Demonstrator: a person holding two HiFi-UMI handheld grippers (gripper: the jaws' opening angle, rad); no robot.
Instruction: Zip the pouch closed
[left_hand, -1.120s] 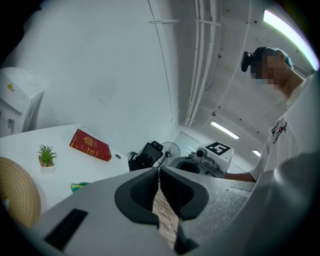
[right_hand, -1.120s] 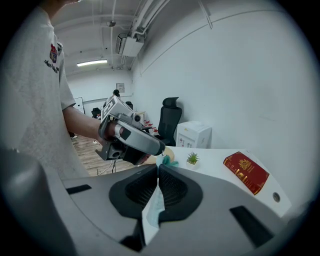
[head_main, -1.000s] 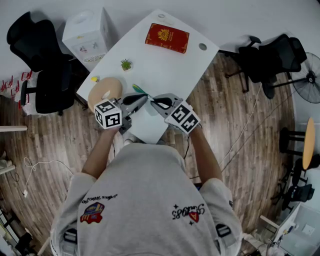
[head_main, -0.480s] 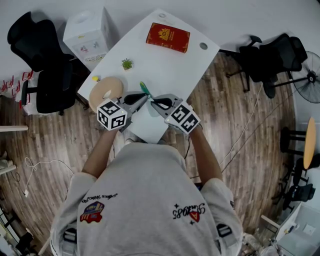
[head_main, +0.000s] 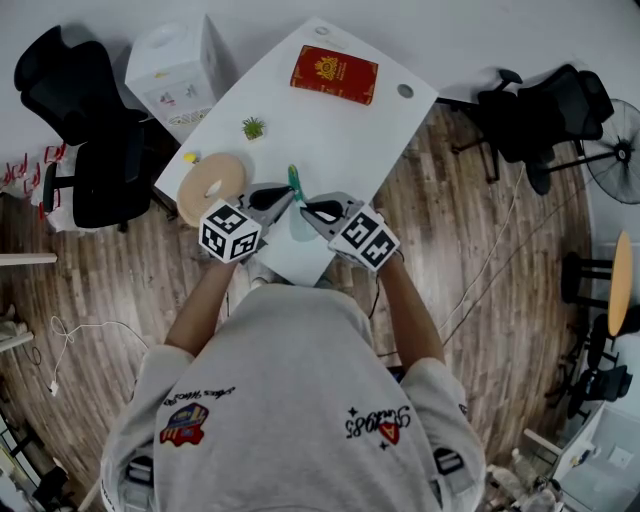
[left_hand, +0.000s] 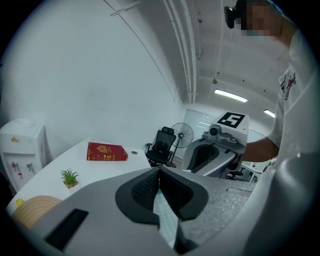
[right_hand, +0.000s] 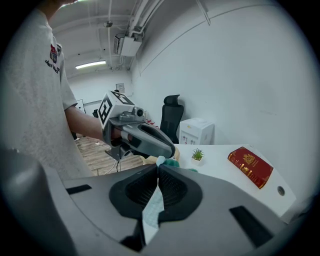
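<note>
1 pouch (head_main: 294, 184) | left gripper (left_hand: 159, 175) fingers clamp pouch | right gripper (right_hand: 158, 170) fingers clamp pouch | 1 book (head_main: 335, 75)

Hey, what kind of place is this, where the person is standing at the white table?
Most likely an office or workroom. A white desk stands on a wood floor, with black swivel chairs on either side of it. A water dispenser stands beside the desk, and a pedestal fan stands at the right edge of the head view.
</note>
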